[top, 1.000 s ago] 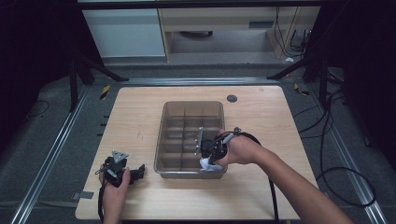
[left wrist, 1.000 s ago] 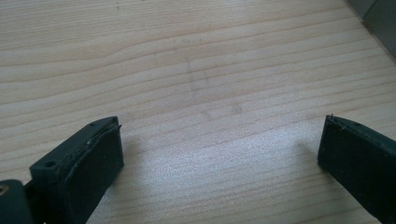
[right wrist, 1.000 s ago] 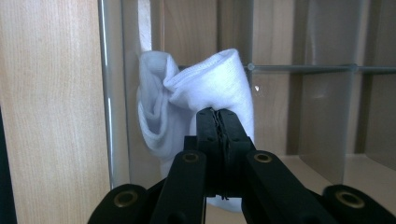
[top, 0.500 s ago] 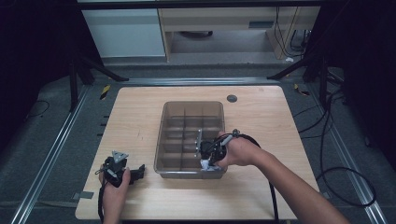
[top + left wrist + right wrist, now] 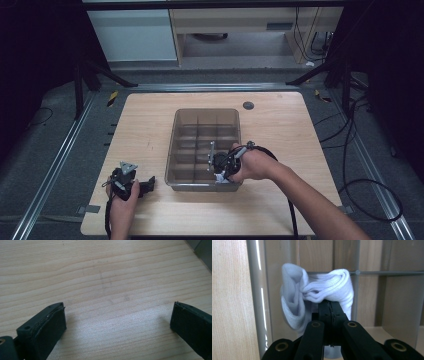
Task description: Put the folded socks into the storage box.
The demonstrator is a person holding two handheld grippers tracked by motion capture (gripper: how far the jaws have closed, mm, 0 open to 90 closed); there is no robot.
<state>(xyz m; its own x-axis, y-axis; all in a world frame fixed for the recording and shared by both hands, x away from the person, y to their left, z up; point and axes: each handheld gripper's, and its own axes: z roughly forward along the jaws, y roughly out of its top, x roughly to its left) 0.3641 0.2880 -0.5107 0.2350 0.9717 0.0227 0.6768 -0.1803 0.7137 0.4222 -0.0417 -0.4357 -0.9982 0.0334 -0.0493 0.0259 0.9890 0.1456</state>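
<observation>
**White sock pinched over the bin's near corner**

At the lower left of the high view, the left gripper (image 5: 148, 183) lies low on the wooden table (image 5: 145, 125), held in the person's left hand (image 5: 121, 192), with its grey three-cornered plate on top and its jaws pointing right, toward the bin. In the left gripper view the two black jaws stand wide apart at the bottom corners of the frame, with bare wood grain between them and nothing held. A grey edge of the bin shows at the upper right corner of that view.

In the middle of the high view stands the clear plastic bin (image 5: 206, 114), split by dividers into small compartments. It sits well apart from the left gripper.

Just right of centre, the right hand (image 5: 252, 165) comes in from the lower right and holds the right gripper (image 5: 218, 176) over the bin's near right corner, with its cable looping back along the forearm. A bit of white shows under it at the bin's front wall.

In the right gripper view the jaws are pressed tight together on a bunched white sock (image 5: 317, 293). The sock hangs crumpled from the tips, its folds spilling to the left and right of them, against the bin's grey dividers. It sits in the corner compartment, beside the bin's outer wall at the left of that frame.
</observation>
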